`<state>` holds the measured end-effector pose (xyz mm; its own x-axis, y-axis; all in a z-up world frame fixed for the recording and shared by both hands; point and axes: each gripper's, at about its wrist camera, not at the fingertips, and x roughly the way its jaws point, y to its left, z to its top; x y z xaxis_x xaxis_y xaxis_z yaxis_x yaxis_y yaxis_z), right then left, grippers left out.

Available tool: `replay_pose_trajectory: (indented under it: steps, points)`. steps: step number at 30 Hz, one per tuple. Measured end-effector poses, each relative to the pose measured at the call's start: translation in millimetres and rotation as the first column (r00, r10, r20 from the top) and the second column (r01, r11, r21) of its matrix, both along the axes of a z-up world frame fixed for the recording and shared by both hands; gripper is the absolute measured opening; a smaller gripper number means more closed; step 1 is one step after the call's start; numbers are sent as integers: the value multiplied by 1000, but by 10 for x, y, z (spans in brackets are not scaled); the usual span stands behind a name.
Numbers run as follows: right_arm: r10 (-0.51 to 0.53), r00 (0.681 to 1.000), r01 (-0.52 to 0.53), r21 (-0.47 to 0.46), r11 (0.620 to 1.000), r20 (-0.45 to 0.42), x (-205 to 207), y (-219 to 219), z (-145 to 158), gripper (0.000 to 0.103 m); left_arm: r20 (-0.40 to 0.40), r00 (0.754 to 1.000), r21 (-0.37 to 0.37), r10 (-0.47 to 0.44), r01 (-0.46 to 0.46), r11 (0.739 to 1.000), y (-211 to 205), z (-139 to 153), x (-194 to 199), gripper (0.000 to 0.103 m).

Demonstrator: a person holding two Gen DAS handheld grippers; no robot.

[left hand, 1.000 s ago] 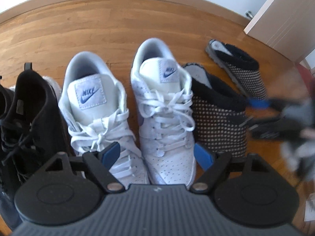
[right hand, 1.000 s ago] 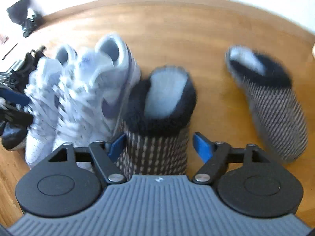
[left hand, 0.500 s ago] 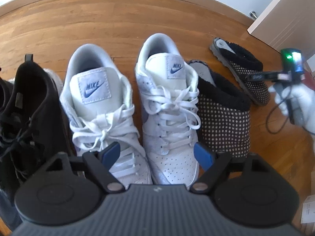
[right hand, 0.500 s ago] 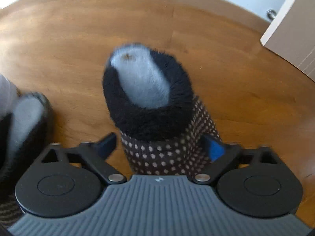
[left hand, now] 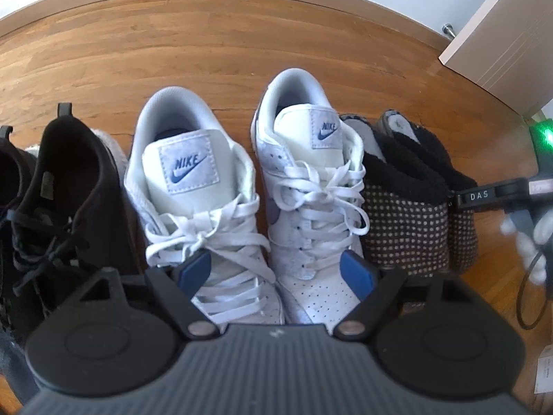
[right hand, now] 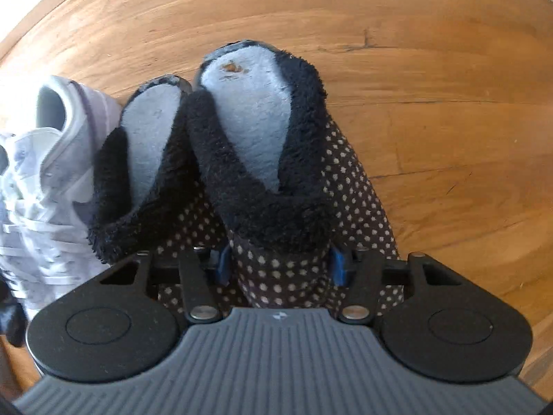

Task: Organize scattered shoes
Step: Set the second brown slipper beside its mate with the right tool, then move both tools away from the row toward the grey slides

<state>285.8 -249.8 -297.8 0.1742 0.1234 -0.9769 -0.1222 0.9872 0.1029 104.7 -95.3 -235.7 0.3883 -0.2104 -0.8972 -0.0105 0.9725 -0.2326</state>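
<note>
My right gripper (right hand: 279, 263) is shut on a brown polka-dot slipper (right hand: 287, 269) with black fleece trim, pinching its upper. This slipper sits right beside its mate (right hand: 145, 159), touching it. In the left wrist view the two slippers (left hand: 404, 214) stand at the right end of a row, with the right gripper (left hand: 490, 195) at their right side. Two white Nike sneakers (left hand: 193, 186) (left hand: 311, 173) stand side by side in the middle. Black shoes (left hand: 69, 186) stand at the left. My left gripper (left hand: 276, 271) is open and empty, above the sneakers' toes.
The shoes stand on a wood floor (left hand: 207, 41) with a baseboard behind. A white door (left hand: 501, 34) is at the far right. A white sneaker (right hand: 41, 159) lies left of the slippers in the right wrist view.
My right gripper closed on the far slipper and moved it left, next to its mate. The left gripper stayed open and hardly moved.
</note>
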Motion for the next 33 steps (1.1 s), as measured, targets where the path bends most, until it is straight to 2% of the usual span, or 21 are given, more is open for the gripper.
replay_pose_trajectory:
  steps: [3,7,9,12,15,17,19,20,21,23,24,25,27,29,31,33]
  points:
    - [-23,1000,23,0,1000,-13,26,10,6,55,-13,1000,15,-13,13,1000,-1,64,14,81]
    - [-38,999,37,14,999,16,-89,31,74,60,-8,999,60,-46,47,997,9,243,54,81]
    - [-92,994,88,79,993,54,-74,-83,131,80,-9,998,74,-55,56,996,36,306,67,81]
    - [-208,971,192,130,973,120,-130,-280,289,86,-1,998,105,-69,68,992,109,507,116,81]
    - [-236,948,201,173,964,214,-454,-274,746,93,40,995,117,-86,81,990,214,777,156,81]
    - [-246,925,182,233,955,289,-764,-158,1105,97,68,993,144,-98,88,986,293,989,172,81]
    - [-272,907,193,258,947,322,-981,19,1366,97,117,984,180,-136,114,977,411,1367,163,81]
    - [-271,905,188,264,946,328,-1072,138,1518,97,131,981,183,-144,119,976,436,1476,156,81]
    - [-267,906,182,267,946,329,-1131,223,1636,97,159,976,179,-150,121,976,529,1717,102,81]
    - [-271,897,179,273,945,349,-1323,593,2153,97,211,965,170,-157,122,978,751,2226,-84,81]
    - [-279,891,182,282,942,358,-1379,691,2309,97,230,960,169,-160,123,978,842,2432,-176,82]
    - [-287,877,167,314,935,386,-1515,942,2631,97,243,957,175,-158,117,978,968,2633,-294,82]
    - [-269,870,130,335,933,413,-1723,1341,2976,97,268,954,191,-133,83,978,1297,3041,-584,87]
    - [-170,886,43,289,956,431,-1982,1916,3307,97,312,943,228,-115,43,973,1721,3456,-1111,93]
    - [-157,894,47,261,964,420,-2171,2197,3495,97,331,934,261,-133,44,964,1953,3630,-1456,93]
    - [-159,899,57,251,966,409,-2387,2454,3673,98,362,926,266,-111,12,964,2170,3743,-1748,97]
